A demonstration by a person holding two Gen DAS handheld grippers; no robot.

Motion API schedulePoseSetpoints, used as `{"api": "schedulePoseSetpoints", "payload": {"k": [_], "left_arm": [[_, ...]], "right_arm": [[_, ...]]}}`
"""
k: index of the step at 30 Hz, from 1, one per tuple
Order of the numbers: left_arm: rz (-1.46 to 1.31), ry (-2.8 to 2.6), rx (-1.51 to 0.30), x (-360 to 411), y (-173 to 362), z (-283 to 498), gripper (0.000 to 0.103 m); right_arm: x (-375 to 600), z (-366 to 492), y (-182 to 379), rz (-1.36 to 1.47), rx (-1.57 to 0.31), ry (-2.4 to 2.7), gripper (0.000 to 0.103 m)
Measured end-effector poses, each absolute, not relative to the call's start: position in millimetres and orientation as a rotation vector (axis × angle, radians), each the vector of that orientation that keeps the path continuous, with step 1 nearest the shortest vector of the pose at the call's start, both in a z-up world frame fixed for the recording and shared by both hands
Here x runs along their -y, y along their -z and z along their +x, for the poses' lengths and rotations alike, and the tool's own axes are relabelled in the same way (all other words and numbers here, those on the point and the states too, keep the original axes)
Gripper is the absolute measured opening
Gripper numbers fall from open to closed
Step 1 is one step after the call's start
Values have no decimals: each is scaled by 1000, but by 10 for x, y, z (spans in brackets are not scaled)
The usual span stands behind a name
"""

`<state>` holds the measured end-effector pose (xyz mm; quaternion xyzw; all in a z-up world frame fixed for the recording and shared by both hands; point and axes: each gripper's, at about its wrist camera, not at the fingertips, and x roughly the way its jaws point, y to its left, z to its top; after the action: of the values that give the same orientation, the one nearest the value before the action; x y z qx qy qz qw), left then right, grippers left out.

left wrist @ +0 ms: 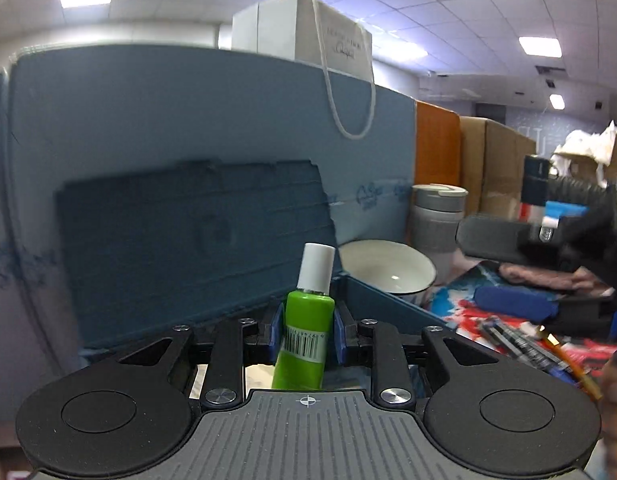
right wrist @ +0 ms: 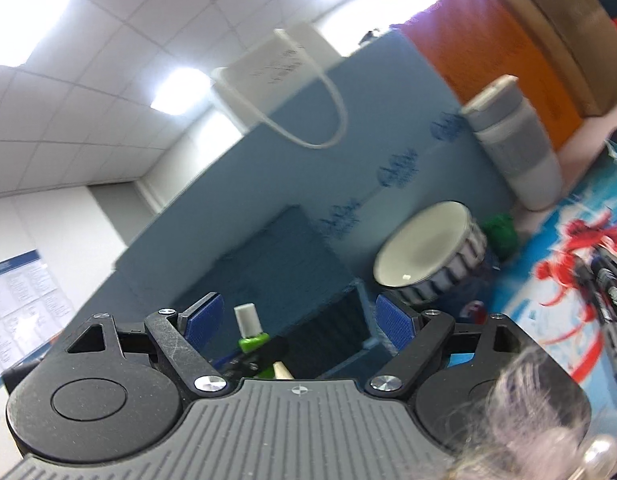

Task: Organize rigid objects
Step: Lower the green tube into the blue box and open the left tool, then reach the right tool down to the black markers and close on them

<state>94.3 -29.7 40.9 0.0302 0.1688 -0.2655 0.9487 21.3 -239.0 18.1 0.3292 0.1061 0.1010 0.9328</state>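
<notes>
One green bottle (left wrist: pixel 304 336) with a white cap is pinched upright between the blue pads of the left gripper (left wrist: pixel 304 334), at six o'clock in the left wrist view, in front of the blue box (left wrist: pixel 380 300) whose open lid rises behind it; the pads bite only on the labelled middle, so the likeliest failure, in my judgement, is the smooth round body twisting or sliding down if the hold loosens or the wrist tilts — and the tall cap could clip the box rim on the way in. One right gripper (right wrist: pixel 304 322) is spread wide and holds nothing, its camera steeply tilted, and the bottle shows small between its pads; swinging in close, it might knock the bottle or the other gripper. Counted beyond that: one white bowl (left wrist: pixel 388 266) with a striped outside at one o'clock, one grey tumbler (left wrist: pixel 436 220) just behind it, one white paper bag (left wrist: pixel 328 32) on top of the lid at twelve o'clock, and a bundle of pens (left wrist: pixel 524 344) on the printed mat (left wrist: pixel 456 312) at three o'clock — too blurred to number
</notes>
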Motion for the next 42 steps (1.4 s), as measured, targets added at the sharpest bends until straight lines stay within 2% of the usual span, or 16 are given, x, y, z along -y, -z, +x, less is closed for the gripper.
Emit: {"api": "schedulePoseSetpoints", "payload": {"k": [6, 8, 11, 13, 16, 25, 28, 36, 42], "left_arm": [[-48, 563, -401, 200, -353, 1030, 30], [-65, 551, -440, 194, -332, 1053, 34], [-130, 556, -476, 160, -286, 1091, 52], [-207, 583, -513, 100, -271, 1131, 71], [-314, 611, -536, 4, -254, 1171, 79], [-518, 607, -552, -253, -354, 1114, 86], [-515, 617, -567, -263, -428, 1059, 89], [-488, 673, -551, -221, -579, 892, 98], [-455, 698, -563, -95, -611, 805, 101]], "right_arm": [[2468, 184, -112, 674, -213, -163, 83], [2468, 175, -88, 664, -215, -156, 83], [2466, 165, -54, 656, -222, -146, 83], [2468, 161, -33, 653, -227, -136, 83], [2483, 137, -19, 654, -226, -121, 83], [2502, 30, -38, 619, -220, -27, 83], [2476, -21, -66, 584, -230, 11, 88], [2501, -215, -156, 500, -264, 117, 93], [2754, -372, -240, 457, -292, 251, 93]]}}
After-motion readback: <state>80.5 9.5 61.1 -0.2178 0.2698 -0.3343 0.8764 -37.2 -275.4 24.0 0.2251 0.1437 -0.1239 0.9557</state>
